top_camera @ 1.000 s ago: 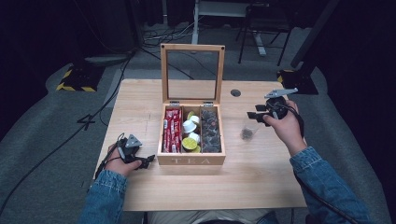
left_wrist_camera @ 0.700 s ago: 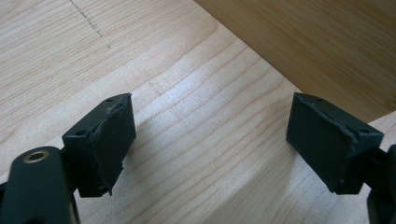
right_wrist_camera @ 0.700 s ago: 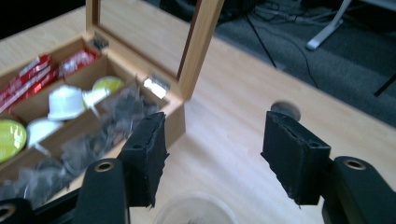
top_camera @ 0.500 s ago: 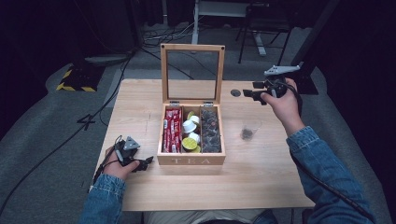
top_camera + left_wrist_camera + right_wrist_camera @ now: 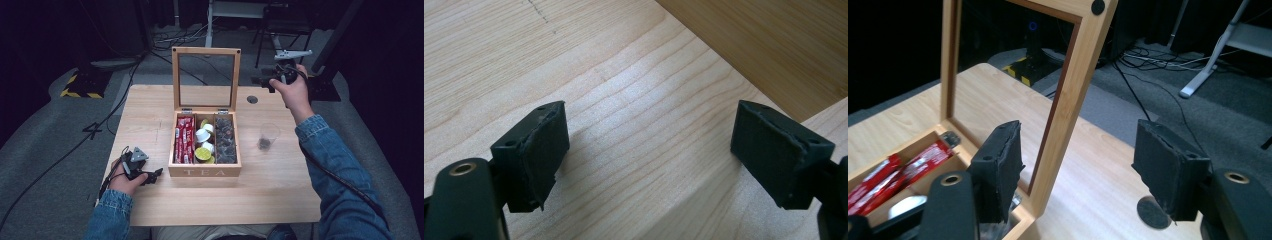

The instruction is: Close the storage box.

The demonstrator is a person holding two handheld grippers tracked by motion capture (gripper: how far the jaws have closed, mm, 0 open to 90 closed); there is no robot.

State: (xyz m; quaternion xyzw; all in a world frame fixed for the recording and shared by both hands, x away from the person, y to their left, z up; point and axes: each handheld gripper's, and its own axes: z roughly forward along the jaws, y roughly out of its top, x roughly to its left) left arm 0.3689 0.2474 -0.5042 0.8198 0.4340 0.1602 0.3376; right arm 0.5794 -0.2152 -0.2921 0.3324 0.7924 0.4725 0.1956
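Jaws wide and empty on the left gripper [image 5: 152,175], parked low on the table [image 5: 280,200] just beside the front left corner of the tea box [image 5: 205,172]; in the left gripper view, pads [image 5: 544,150] well apart over bare wood.

Farther in, box open, red sachets [image 5: 185,140] in its left compartment, a clear cup [image 5: 269,136] standing apart on the right.

Farther still, right gripper [image 5: 262,80] raised beside the upper right corner of the upright lid [image 5: 206,50], jaws just opened and fairly wide, nothing pinched; in the right gripper view, the lid's side rail [image 5: 1083,65] lined up ahead of the gap, untouched.

Likely step: going for the lid, to shut the box. Next: closing on that rail or pressing its top edge, then swinging it forward and down on the hinges.

Plenty of free air around the lid; cup safely clear; far table edge close behind the hinges.
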